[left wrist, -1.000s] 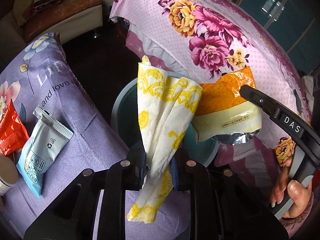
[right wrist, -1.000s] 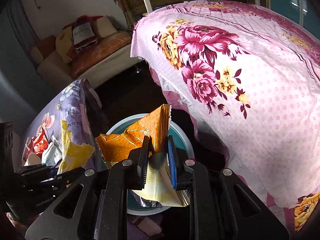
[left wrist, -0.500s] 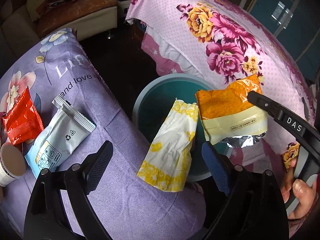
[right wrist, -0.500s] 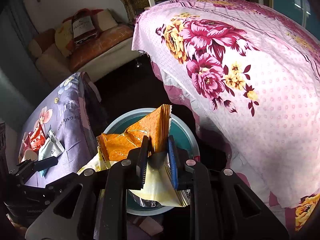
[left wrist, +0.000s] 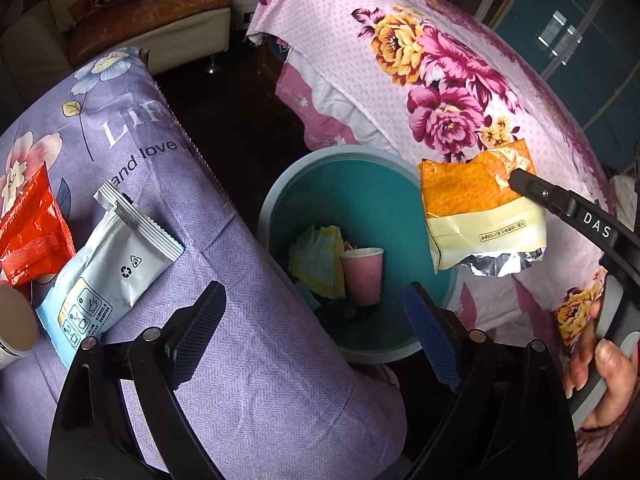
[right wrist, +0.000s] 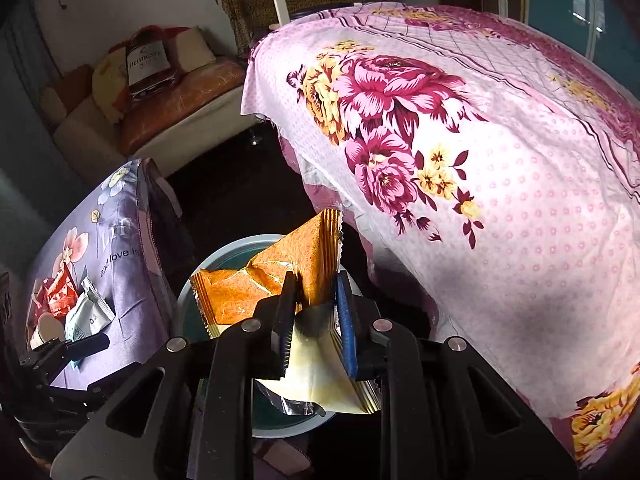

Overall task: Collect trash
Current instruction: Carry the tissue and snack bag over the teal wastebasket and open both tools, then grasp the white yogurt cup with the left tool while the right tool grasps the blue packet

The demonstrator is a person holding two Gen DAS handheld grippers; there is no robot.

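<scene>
Orange wrapper (right wrist: 280, 280) clenched in right gripper (right wrist: 314, 320), over bin (left wrist: 280, 184) rim | left gripper (left wrist: 316, 332) spread wide, empty | bin directly below wrapper

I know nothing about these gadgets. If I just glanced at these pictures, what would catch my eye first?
Probably the crinkled orange and cream snack wrapper, pinched in the right gripper above the round teal trash bin. Next, the big pink bedspread with magenta flowers beside the bin. Inside the bin lie a yellow-patterned napkin and a pink paper cup, while the left gripper hangs open.
</scene>
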